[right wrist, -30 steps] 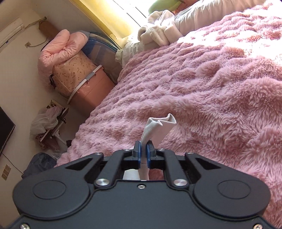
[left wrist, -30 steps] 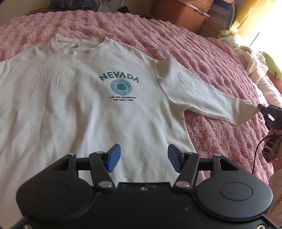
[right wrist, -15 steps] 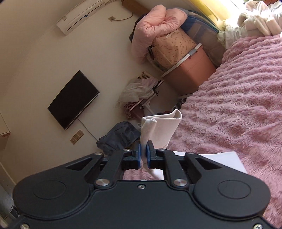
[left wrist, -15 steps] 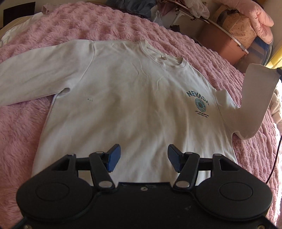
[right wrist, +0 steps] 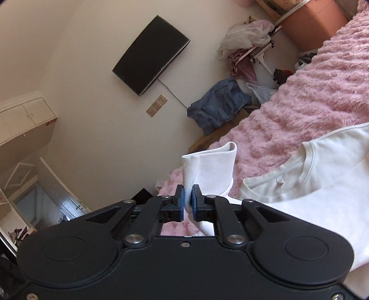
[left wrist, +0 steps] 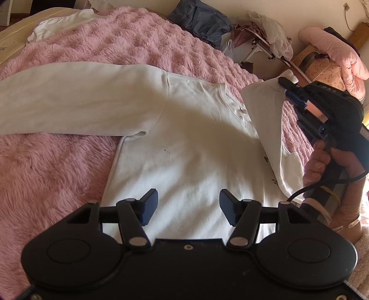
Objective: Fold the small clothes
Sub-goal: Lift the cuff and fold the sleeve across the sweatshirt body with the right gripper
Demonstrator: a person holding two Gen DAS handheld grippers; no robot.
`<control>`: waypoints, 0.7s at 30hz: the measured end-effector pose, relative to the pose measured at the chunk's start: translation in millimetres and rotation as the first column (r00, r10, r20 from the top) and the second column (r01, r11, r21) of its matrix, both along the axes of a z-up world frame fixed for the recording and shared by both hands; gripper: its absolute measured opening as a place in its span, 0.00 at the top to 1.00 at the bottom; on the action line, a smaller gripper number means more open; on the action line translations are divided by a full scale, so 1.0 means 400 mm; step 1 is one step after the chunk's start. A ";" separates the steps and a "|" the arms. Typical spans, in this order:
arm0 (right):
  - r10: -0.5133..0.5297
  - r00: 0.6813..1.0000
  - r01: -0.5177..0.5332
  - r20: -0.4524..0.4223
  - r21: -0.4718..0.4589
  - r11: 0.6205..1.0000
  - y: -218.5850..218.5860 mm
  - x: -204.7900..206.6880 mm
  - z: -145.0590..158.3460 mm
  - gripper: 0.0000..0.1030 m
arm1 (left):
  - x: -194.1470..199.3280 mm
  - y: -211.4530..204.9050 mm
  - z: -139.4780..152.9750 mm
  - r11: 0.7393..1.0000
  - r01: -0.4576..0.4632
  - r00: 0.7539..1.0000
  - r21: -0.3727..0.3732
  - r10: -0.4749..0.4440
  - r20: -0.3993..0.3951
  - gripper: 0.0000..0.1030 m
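Observation:
A white long-sleeved sweatshirt (left wrist: 189, 147) lies face up on the pink fluffy bedspread (left wrist: 53, 166). Its one sleeve (left wrist: 76, 101) stretches flat to the left in the left wrist view. My right gripper (left wrist: 287, 88) is shut on the cuff of the other sleeve (left wrist: 265, 110) and holds it lifted over the chest, near the collar (right wrist: 297, 168). In the right wrist view the cuff (right wrist: 212, 166) stands pinched between the blue pads, right gripper (right wrist: 188, 202). My left gripper (left wrist: 188, 203) hangs open over the sweatshirt's lower part, holding nothing.
A white garment (left wrist: 62, 23) lies at the bed's far left corner. Beyond the bed stand a blue bag (left wrist: 203, 18), a rack with plastic bags (left wrist: 267, 34) and a pink storage box with bedding (left wrist: 322, 64). A black TV (right wrist: 151, 55) hangs on the wall.
My right gripper has swung the sleeve cuff up off the bedspread and in over the sweatshirt's chest. The left gripper's view has shifted left across the sweatshirt, its jaws still open.

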State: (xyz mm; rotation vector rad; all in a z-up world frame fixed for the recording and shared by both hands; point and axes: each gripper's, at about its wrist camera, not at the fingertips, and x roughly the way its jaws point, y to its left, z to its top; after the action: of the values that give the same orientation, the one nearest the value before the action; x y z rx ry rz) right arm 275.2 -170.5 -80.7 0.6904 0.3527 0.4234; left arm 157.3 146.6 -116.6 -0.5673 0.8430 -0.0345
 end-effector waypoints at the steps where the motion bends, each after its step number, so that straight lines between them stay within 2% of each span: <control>1: 0.015 1.000 -0.015 -0.011 -0.005 1.000 0.020 0.006 -0.015 0.92 | -0.001 0.012 -0.005 1.000 -0.011 1.000 -0.005 0.011 -0.002 0.39; 8: 0.062 0.986 -0.070 -0.153 -0.046 0.997 0.151 0.047 -0.176 0.92 | 0.000 0.054 -0.040 0.998 -0.058 0.998 -0.025 0.057 -0.023 0.39; 16: 0.103 0.972 -0.125 -0.212 -0.097 0.987 0.221 0.068 -0.303 0.91 | 0.013 0.048 -0.051 0.998 -0.061 0.998 -0.004 0.061 -0.027 0.39; 19: 0.136 0.953 -0.172 -0.270 -0.117 0.978 0.225 0.071 -0.328 0.87 | 0.038 0.054 -0.038 0.996 -0.091 0.996 0.018 0.091 0.004 0.39; 21: 0.186 0.934 -0.224 -0.306 -0.093 0.970 0.210 0.062 -0.324 0.76 | 0.081 0.066 -0.025 0.995 -0.094 0.995 0.032 0.093 0.035 0.39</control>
State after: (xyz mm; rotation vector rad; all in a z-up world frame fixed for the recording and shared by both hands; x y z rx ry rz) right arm 300.1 -86.6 -210.3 0.5946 0.7349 0.4928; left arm 189.9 173.0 -126.7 -0.5728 0.7819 0.0556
